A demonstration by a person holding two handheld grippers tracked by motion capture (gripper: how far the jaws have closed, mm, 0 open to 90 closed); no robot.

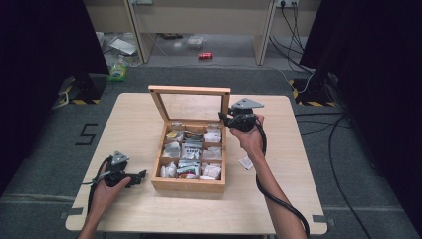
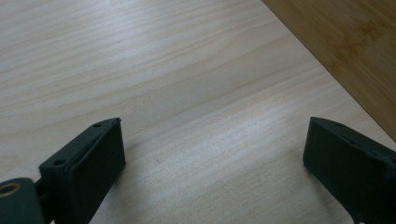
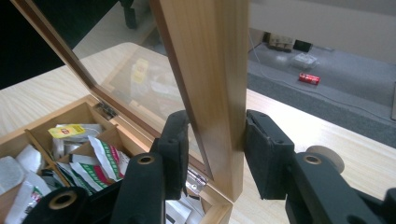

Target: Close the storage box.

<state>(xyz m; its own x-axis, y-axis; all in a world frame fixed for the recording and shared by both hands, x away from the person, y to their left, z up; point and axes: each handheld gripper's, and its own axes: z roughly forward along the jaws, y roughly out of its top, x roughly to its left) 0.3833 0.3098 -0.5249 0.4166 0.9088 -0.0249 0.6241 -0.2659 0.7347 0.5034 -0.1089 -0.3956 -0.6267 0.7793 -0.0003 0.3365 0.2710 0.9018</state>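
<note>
Bamboo tea box (image 1: 188, 183) sat mid-table, its glass lid (image 3: 219, 70) already upright; the right gripper (image 3: 217, 156) straddled the lid's frame, pads barely off it, release seemingly left; the left gripper (image 2: 212, 154) rested agape, empty.

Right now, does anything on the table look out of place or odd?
Yes. One small white packet lies loose on the table, right of the wooden box, while the other packets sit in its compartments. The lid stands upright, with the right gripper straddling its side frame.

Wooden table (image 1: 134, 124) with tea box (image 1: 188, 183), sachet (image 1: 245, 163)
</note>
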